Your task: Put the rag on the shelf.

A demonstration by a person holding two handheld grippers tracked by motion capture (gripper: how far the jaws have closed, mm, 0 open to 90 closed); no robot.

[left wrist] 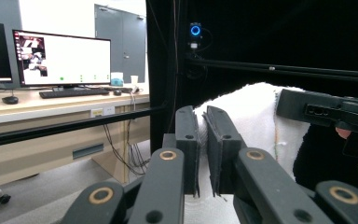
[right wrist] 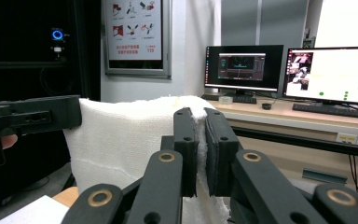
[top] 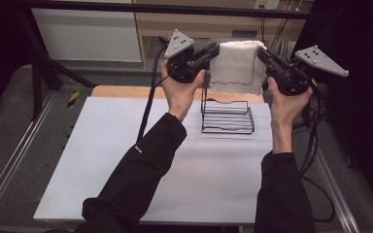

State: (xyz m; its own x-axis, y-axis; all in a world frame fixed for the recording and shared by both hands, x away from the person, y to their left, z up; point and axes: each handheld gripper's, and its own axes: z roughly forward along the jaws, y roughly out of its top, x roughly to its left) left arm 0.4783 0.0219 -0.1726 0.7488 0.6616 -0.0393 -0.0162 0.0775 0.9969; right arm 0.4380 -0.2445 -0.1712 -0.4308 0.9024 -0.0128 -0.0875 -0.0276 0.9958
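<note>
A white towel [top: 236, 65] hangs stretched in the air above the far end of the table, held by its two upper corners. My left gripper [top: 215, 49] is shut on its left corner and my right gripper [top: 260, 51] is shut on its right corner. In the left gripper view the towel [left wrist: 256, 116] runs from my jaws to the other gripper [left wrist: 326, 112]. In the right gripper view the towel [right wrist: 126, 135] spreads left toward the other gripper [right wrist: 32, 116]. Under the towel, a black wire rack [top: 227, 116] stands on the white table [top: 126, 160].
A wooden strip [top: 121, 91] borders the far edge of the table. Cables [top: 148, 107] trail from both grippers. Beyond the table are a desk with monitors [right wrist: 340, 74], a black frame bar [left wrist: 65, 126] and dark curtains.
</note>
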